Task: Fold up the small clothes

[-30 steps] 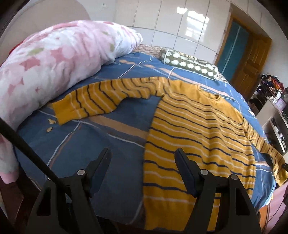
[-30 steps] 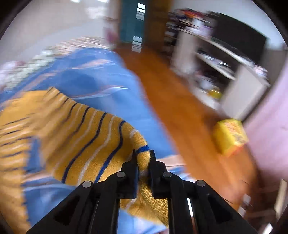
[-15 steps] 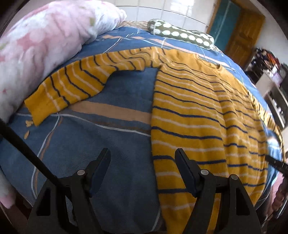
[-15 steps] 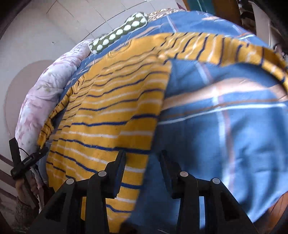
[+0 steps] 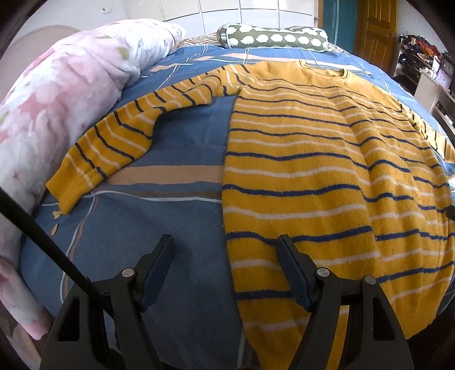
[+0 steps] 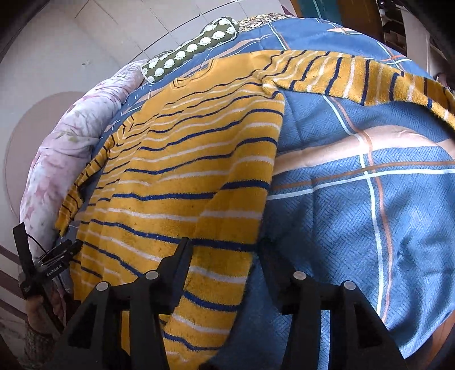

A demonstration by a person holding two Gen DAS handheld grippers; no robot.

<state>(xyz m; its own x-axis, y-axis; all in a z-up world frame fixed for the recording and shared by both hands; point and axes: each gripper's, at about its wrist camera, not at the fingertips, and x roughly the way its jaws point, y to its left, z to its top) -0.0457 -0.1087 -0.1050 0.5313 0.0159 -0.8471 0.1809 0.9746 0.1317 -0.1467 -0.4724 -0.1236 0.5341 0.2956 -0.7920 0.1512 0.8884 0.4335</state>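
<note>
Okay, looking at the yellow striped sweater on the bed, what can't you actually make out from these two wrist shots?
- Sweater hem: both views, behind the gripper bodies and over the bed's edge.
- Its far cuff: right wrist view, cut off by the frame edge.
- Specks on the bedspread: left wrist view, too small to identify.

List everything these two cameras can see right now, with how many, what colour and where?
sweater: one, yellow with blue and white stripes, spread flat on the bed, sleeves out to both sides
bedspread: one, blue with tan and white lines, under the sweater
quilt: one, pink floral, bunched along the bed's edge
bolster pillow: one, green with white spots, at the head of the bed
door: one, brown wood, far wall
left tongs: black, open, over the sweater's side edge near the hem
right tongs: black, jaws opening, over the opposite side edge
</note>
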